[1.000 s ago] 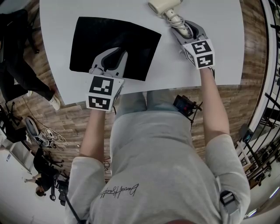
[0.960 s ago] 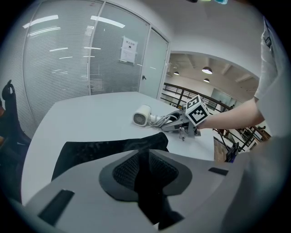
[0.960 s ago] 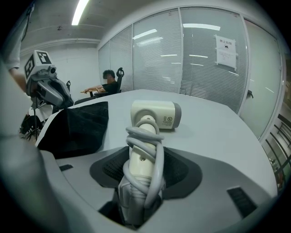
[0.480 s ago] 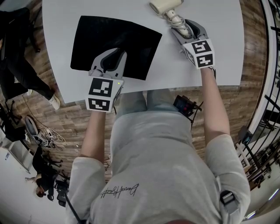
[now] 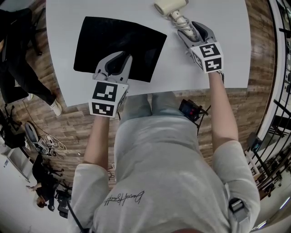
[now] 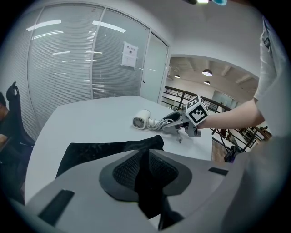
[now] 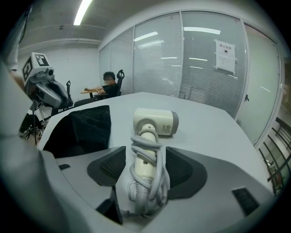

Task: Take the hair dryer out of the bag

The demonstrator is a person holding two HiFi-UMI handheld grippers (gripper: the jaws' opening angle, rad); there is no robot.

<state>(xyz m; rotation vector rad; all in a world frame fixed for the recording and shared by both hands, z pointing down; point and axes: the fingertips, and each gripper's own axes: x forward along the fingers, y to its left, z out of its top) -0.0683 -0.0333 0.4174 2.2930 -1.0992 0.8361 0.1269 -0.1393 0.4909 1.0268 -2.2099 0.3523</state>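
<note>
pale grey bench (image 5: 218, 68) (image 7: 209, 132): smooth top, carrying both of the task's things, wood-pattern floor around it
flat black fabric bag (image 5: 119, 43) (image 6: 100, 152): spread on the left part of the bench, near edge raised into the left gripper's jaws
cream-white hair dryer (image 5: 170, 7) (image 7: 157, 122): out of the bag, lying on the bare bench at the far right, well apart from the black fabric; barrel turned away from the person, handle pointing back toward the right gripper
white cord (image 7: 157, 179): wound in loops round the hair dryer's handle
left gripper (image 5: 117, 55) (image 6: 146, 159): angled down onto the bag's near edge; jaws narrow, pinching a fold of the black fabric between the ribbed pads
right gripper (image 5: 191, 28) (image 7: 144, 164): angled down at the handle; jaws wide, just been opening; cord-wrapped handle lying between them, a gap showing on each side, pads not pressing
marker cubes (image 5: 107, 96): one on each gripper, facing up in the head view
seated person (image 7: 108, 82): beyond the bench's far end, seen in the right gripper view
</note>
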